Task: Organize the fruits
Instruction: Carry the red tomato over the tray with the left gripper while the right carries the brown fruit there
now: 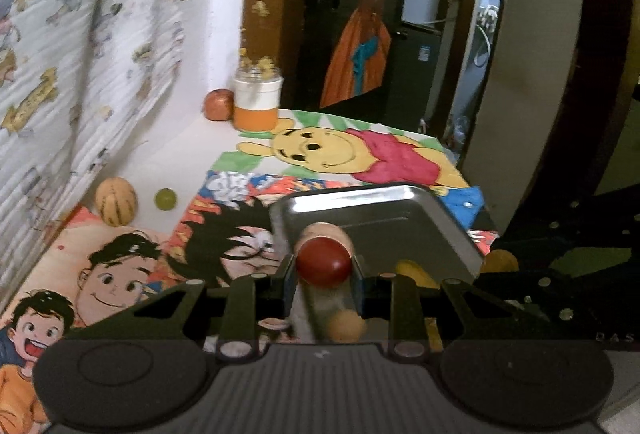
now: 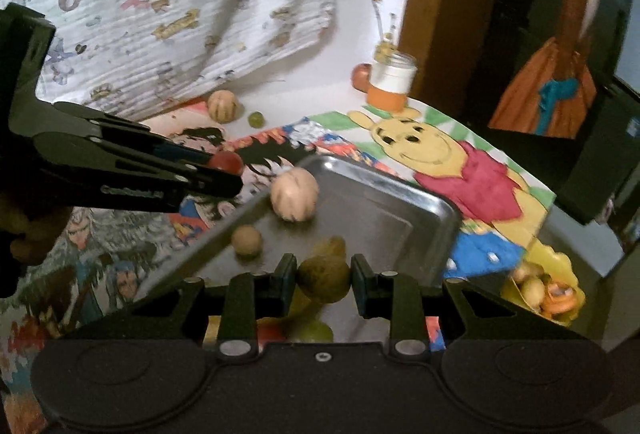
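left gripper point(image 1: 323, 276) clamped on one red fruit point(image 1: 324, 260) just above the metal tray point(image 1: 400, 210), right gripper point(image 2: 324, 282) squeezing one olive-green fruit point(image 2: 323, 279) over that tray, two pale round fruits point(image 2: 294, 194) in it, two more loose fruits point(image 2: 223, 106) by the wall, one orange-based jar point(image 2: 390, 82)

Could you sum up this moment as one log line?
left gripper: shut on red fruit | right gripper: shut on yellow-green fruit | both over metal tray
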Motion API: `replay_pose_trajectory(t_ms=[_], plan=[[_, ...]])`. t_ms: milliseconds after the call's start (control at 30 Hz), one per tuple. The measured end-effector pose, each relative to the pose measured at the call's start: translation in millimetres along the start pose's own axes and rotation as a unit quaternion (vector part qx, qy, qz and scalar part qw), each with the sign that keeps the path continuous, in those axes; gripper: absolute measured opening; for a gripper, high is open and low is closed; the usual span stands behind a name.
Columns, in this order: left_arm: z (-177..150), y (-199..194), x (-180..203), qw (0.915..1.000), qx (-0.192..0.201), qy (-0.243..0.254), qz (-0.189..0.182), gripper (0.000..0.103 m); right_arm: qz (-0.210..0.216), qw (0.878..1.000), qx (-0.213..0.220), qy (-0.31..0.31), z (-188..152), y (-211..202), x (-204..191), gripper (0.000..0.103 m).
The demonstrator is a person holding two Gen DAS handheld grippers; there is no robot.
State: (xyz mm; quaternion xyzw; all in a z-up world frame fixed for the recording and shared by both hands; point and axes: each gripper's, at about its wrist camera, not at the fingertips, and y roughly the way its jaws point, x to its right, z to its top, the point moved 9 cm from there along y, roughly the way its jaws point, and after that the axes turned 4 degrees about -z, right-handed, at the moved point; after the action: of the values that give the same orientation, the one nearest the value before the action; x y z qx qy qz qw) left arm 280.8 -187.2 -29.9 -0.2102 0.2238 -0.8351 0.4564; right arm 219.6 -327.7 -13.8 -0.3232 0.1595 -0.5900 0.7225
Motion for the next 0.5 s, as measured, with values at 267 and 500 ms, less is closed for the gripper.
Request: replay_pose_trajectory(t_ms=[267, 500], plan=[[-11.7, 1.4, 33.4, 0.9996, -0.015, 0.007, -0.024, 0.031, -0.008, 0.999, -0.013, 0.030, -30.9, -6.4, 15.0, 0.032], [-24.6, 2.8, 40.4, 0.9992, -0.031, 0.008, -0.023, 0.031, 0.001, 0.999, -0.027, 0.034, -52.1, -0.8, 6.6, 0.032]])
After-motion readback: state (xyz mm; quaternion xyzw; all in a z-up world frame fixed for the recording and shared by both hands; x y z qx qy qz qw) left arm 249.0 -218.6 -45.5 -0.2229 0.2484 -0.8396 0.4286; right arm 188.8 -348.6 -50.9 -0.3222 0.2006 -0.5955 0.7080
